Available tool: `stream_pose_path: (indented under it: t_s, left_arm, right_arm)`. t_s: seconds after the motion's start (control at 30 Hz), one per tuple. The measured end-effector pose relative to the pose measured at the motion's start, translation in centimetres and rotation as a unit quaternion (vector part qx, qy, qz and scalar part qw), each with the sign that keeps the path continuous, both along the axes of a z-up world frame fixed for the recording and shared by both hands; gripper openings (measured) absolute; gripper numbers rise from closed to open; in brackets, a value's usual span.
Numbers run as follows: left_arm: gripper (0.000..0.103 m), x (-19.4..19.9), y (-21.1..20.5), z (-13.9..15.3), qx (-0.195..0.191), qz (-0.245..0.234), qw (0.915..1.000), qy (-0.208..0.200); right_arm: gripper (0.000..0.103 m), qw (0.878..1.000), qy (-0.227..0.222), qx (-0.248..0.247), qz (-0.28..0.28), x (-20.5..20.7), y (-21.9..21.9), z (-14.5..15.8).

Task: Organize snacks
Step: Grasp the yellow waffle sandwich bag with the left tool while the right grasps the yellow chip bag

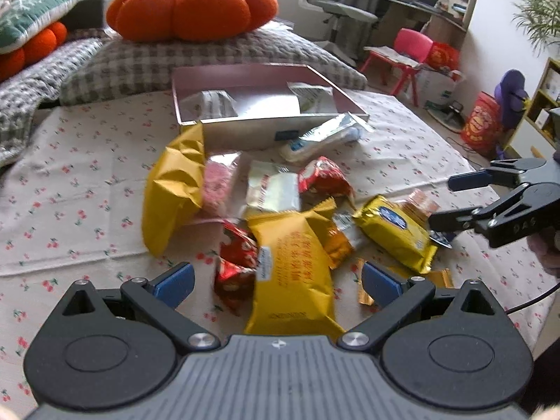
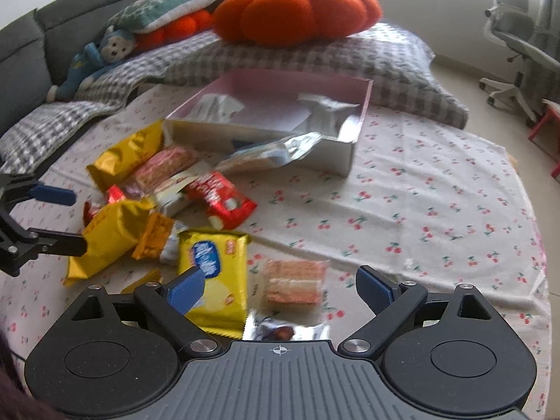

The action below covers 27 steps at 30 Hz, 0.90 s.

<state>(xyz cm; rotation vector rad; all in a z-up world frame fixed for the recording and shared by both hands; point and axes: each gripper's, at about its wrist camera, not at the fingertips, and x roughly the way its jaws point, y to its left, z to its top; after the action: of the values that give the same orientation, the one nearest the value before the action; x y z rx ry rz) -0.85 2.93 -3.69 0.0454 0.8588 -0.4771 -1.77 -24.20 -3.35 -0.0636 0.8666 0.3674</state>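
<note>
The left tool [image 1: 278, 281] hung open just above the cherry-print cloth [image 1: 70, 189], its two blue fingers [image 1: 175, 281] spread wide on either side of a long yellow snack packet [image 1: 292, 276] that lay between them without being gripped. The right tool [image 2: 280, 285] was also open and held nothing; between its fingers lay a clear-wrapped pink wafer cake [image 2: 294, 281], and just below that a small silver-wrapped sweet [image 2: 287, 330] close to the tool's body. Its left finger [image 2: 185, 288] overlapped a yellow biscuit packet with a blue logo [image 2: 213, 273].

The snacks sat in a loose heap on the cloth in front of an open pink box [image 1: 245, 80]. In the heap were a big crumpled yellow bag [image 1: 175, 192], a pink packet [image 1: 218, 182], a white packet [image 1: 271, 190], a red packet [image 1: 323, 176] and a second red one [image 1: 234, 262] beside the long yellow packet. A white and blue pouch [image 1: 322, 138] leaned against the front wall of the box. Inside the box lay two pale wrapped items, one toward the left [image 1: 210, 103] and one toward the right [image 1: 309, 96].

Behind the box, an orange pumpkin cushion [image 1: 192, 8] rested on a checked pillow [image 1: 210, 56]. An office chair [image 1: 332, 3] and a pink stool [image 1: 402, 52] stood on the floor farther back.
</note>
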Motion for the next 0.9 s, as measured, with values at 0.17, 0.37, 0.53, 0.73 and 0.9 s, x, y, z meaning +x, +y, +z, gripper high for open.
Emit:
stream_pose_path:
  t_s: [0.17, 0.37, 0.53, 0.73, 0.9]
  left_arm:
    - [0.097, 0.1, -0.2, -0.6, -0.011, -0.002, 0.9997, 0.023]
    - [0.086, -0.1, -0.2, -0.5, -0.017, -0.003, 0.9994, 0.03]
    - [0.076, 0.0, 0.2, -0.2, -0.034, -0.004, 0.9986, 0.04]
    - [0.055, 0.3, 0.0, -0.7, -0.042, -0.01, 0.9966, 0.07]
    - [0.053, 0.4, -0.6, -1.2, -0.026, -0.015, 0.9969, 0.073]
  right_arm:
    - [0.095, 0.999, 0.017, 0.002, 0.032, -0.4, 1.4, -0.8]
    - [0.095, 0.998, 0.025, 0.011, 0.062, -0.7, 2.8, -1.2]
    - [0.093, 0.996, 0.026, 0.031, 0.082, -0.9, 3.5, -0.9]
    - [0.084, 0.995, 0.04, 0.038, 0.08, -0.3, 3.7, -1.2]
    - [0.071, 0.996, 0.053, 0.032, 0.064, 0.4, 3.5, -2.0]
